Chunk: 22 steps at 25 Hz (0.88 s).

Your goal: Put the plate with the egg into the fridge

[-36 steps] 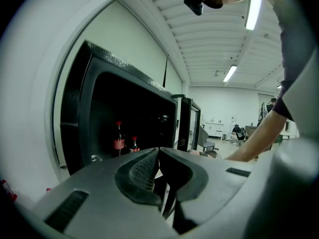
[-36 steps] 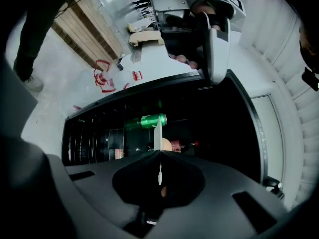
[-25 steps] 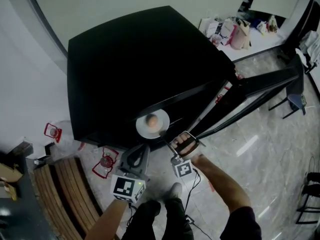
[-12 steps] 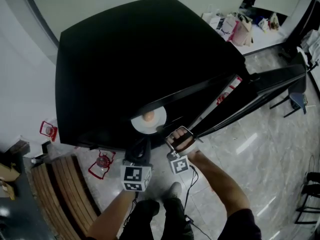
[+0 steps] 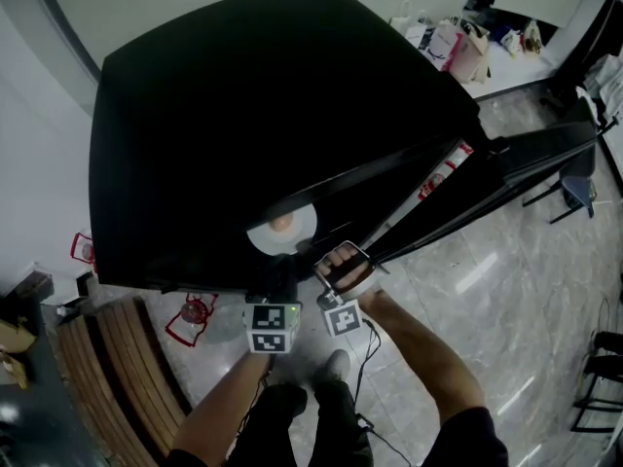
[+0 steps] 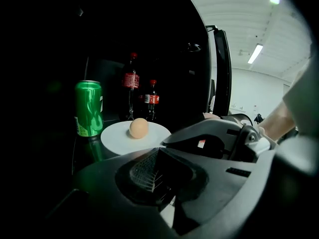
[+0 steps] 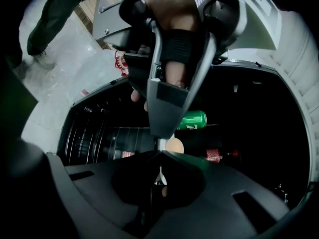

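White plate (image 6: 117, 139) with the egg (image 6: 138, 128) is inside the black fridge (image 5: 243, 95), at the front of a dark glossy shelf (image 6: 85, 156). The egg lies near the plate's centre. No view confirms contact between plate and shelf.

Right tool (image 7: 160, 156): clenched on the plate's right-hand rim, one jaw above the rim and one below. The right gripper view shows the plate edge-on between them. The right hand (image 5: 346, 266) is at the fridge opening; the open door (image 5: 531, 154) stands out to the person's right.

Left tool (image 6: 158, 152): jaws drawn together, nothing between them. Its tip is at the plate's near rim, just beside the right tool. Whether it touches the plate cannot be determined.

Shelf contents: a green can (image 6: 88, 108) stands upright just beside the plate's left rim. Two dark, red-labelled bottles (image 6: 130, 83) stand upright behind the plate, deeper in the compartment.

Surroundings, head view: a pale marbled floor (image 5: 487, 290) lies in front of the fridge, and a slatted wooden bench (image 5: 127, 377) stands at the person's left.
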{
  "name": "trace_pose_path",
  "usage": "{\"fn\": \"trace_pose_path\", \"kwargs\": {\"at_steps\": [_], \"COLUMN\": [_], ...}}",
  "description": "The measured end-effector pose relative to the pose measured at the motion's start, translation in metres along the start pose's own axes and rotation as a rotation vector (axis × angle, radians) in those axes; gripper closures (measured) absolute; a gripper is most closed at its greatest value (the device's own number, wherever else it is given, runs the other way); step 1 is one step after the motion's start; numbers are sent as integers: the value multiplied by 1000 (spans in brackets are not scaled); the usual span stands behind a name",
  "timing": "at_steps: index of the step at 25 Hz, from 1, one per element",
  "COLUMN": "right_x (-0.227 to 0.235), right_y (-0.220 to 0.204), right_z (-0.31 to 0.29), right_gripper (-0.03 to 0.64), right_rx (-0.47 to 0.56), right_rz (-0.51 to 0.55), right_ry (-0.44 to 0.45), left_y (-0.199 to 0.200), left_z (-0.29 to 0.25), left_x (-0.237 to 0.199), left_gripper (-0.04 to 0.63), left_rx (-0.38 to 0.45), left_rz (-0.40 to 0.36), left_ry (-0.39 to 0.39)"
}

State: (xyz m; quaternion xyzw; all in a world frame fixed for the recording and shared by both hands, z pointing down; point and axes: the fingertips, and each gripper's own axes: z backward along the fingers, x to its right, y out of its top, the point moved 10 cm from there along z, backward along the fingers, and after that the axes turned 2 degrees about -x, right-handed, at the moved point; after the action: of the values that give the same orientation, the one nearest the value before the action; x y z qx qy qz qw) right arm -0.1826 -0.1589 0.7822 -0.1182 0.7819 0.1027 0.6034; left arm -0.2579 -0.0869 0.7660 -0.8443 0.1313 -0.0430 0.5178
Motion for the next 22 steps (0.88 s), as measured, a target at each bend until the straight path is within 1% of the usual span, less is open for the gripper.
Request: {"fn": "trace_pose_path", "kwargs": {"at_steps": [4,7,9,12,15,17,18,20,22], "right_x": [0,-3,-4,-2,4,14,22,42,67], "right_y": [1,0,-2,-5,-6,-10,-13,-19,-21], "right_z": [-1,6,12,27,49,66,75,97,124], "right_gripper": [592,547,525,523,523,525,525,526,545], "right_rx": [-18,-16,-24,-32,-49,-81,-106,-155,-169], "right_rz": [-74,-123,-154,-197,-283,-399,-483,-691,-874], "right_ry": [28,77,91,79,10,-29,-39,-48,-59], "left_y": [2,2,2,3,10,22,29,45,67], "left_z": [-4,-6,-9,-13,-6,7,16,41,71], "left_x": [-1,-1,-1,0,8,17,21,28,35], "left_gripper": [586,586,586,586,586,586,586,586,586], "left_rx": [-11,-29,-42,-52,-42,-8,10,33,50], "left_rz": [17,43,64,61,25,-16,-30,-27,-17], "left_ry": [15,23,27,30,0,-33,-48,-78,-116]}}
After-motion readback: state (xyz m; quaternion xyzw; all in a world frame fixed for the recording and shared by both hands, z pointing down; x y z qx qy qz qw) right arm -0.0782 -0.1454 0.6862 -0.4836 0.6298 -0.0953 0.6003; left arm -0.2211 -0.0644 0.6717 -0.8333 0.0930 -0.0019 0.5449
